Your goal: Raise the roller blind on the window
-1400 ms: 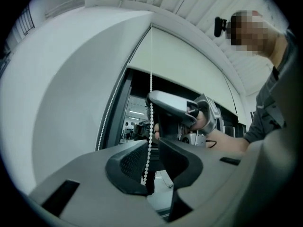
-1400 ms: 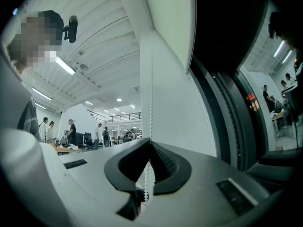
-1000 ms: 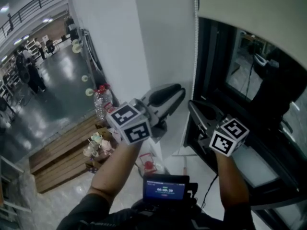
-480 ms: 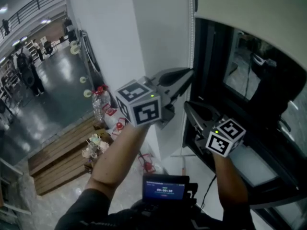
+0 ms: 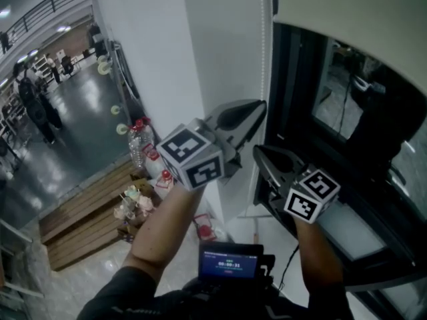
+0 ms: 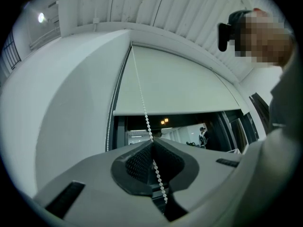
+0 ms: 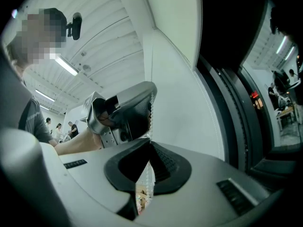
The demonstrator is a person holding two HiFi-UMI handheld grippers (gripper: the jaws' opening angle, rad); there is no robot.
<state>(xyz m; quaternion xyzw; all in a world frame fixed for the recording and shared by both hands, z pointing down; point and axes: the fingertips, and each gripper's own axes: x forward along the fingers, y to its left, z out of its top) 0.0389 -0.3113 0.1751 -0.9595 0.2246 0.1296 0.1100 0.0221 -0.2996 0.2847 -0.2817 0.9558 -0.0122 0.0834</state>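
The cream roller blind (image 5: 347, 19) hangs partly raised over the dark window (image 5: 360, 119). Its white bead chain (image 5: 269, 52) runs down the window's left edge. My left gripper (image 5: 261, 107) is shut on one strand of that chain, with my right gripper (image 5: 256, 152) just below it. In the left gripper view the chain (image 6: 140, 93) climbs from the closed jaws of the left gripper (image 6: 151, 143) to the top of the blind (image 6: 180, 89). In the right gripper view the right gripper (image 7: 150, 143) is shut on the chain (image 7: 149, 122), directly under the left gripper (image 7: 149, 94).
A white wall pillar (image 5: 220, 52) stands left of the window. Below it are a water bottle (image 5: 139, 142) and wooden steps (image 5: 87, 212). A small screen (image 5: 230, 262) sits at my chest. People stand in the hall far left (image 5: 33, 105).
My left gripper has risen along the chain and rolled, so its marker cube shows a different face. My right gripper has stayed where it was.
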